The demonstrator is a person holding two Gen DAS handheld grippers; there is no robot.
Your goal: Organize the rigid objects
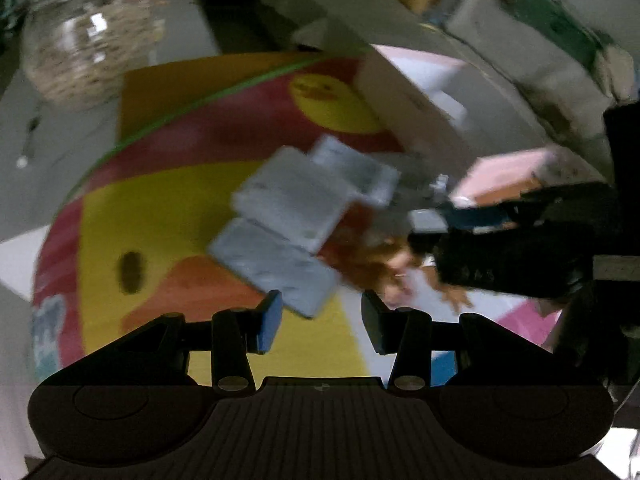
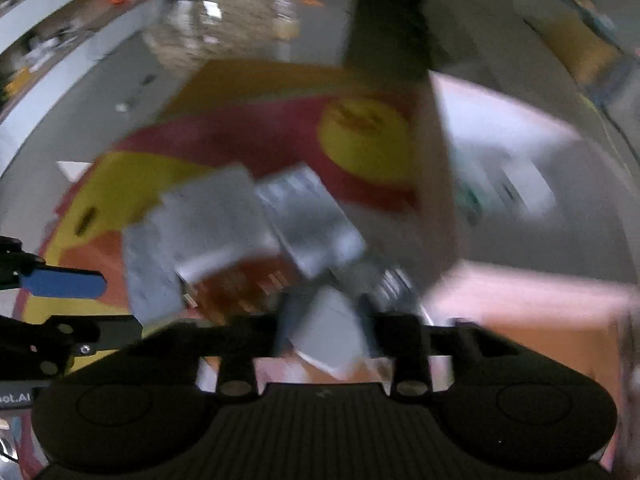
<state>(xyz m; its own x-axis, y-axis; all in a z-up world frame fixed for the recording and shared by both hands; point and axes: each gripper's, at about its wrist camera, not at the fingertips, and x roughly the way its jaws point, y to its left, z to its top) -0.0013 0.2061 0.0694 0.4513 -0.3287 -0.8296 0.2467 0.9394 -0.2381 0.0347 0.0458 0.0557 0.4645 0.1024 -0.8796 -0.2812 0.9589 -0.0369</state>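
Several flat grey boxes (image 1: 288, 208) lie overlapping on a colourful duck-print mat (image 1: 160, 216). My left gripper (image 1: 322, 320) is open and empty, just short of the nearest grey box (image 1: 276, 268). My right gripper (image 2: 326, 320) is shut on a small grey box (image 2: 328, 328) and shows in the left wrist view (image 1: 460, 220) at the right of the pile. The same pile appears blurred in the right wrist view (image 2: 224, 216), with the left gripper's blue fingertip (image 2: 64, 283) at the left edge.
A glass jar (image 1: 84, 40) of grain stands at the back left. A white carton (image 1: 416, 96) and a pink box (image 1: 516, 168) sit to the right of the mat. Grey shelving (image 1: 520, 40) runs along the back right.
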